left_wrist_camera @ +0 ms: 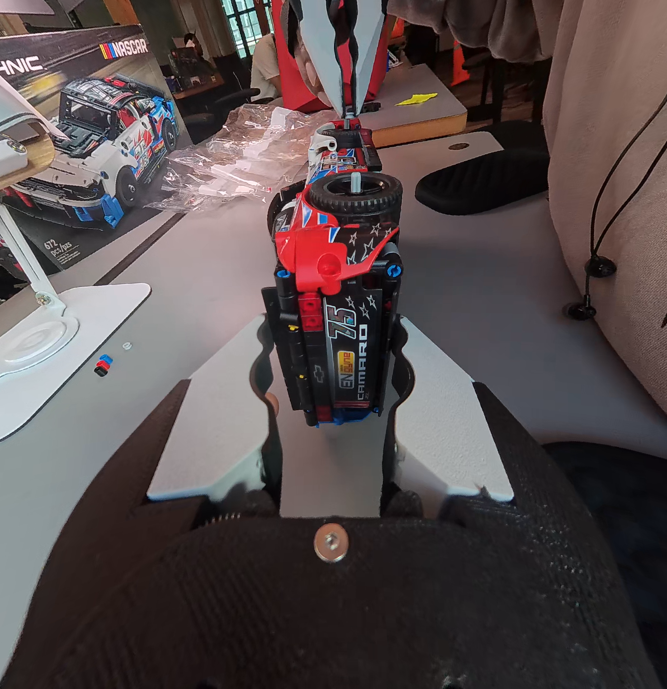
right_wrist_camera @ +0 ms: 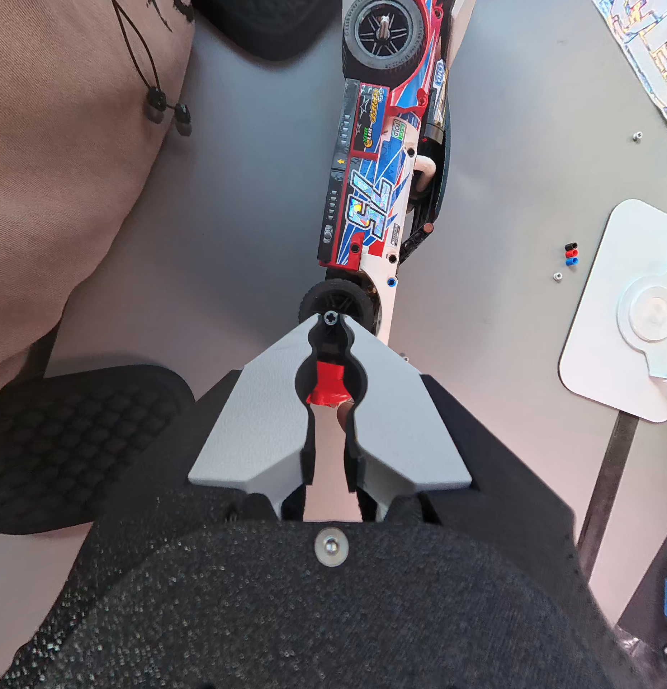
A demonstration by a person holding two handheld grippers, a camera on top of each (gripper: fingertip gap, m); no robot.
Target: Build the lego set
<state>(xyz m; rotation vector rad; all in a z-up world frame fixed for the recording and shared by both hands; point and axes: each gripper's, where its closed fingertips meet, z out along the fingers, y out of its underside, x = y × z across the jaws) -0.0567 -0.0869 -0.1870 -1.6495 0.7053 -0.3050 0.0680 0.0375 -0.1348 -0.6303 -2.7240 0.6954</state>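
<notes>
Grey left gripper (left_wrist_camera: 334, 358) clamps car (left_wrist_camera: 335, 298); right gripper (right_wrist_camera: 330, 320) seemingly pinches axle (right_wrist_camera: 330, 318).

Lego car side (left_wrist_camera: 348, 358): stickers with a large number, a brand badge and a model name, held between the left gripper's (left_wrist_camera: 334, 324) fingers.
Lego car door (right_wrist_camera: 369, 208): holographic number and sponsor stickers, just ahead of the axle (right_wrist_camera: 330, 317) pinched in the right gripper (right_wrist_camera: 331, 320).
Box (left_wrist_camera: 82, 149): logos and a piece count, far left of the left gripper.

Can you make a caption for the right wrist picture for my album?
Right gripper pinches the grey axle at the lego car's black wheel, car lying on its side.
</notes>
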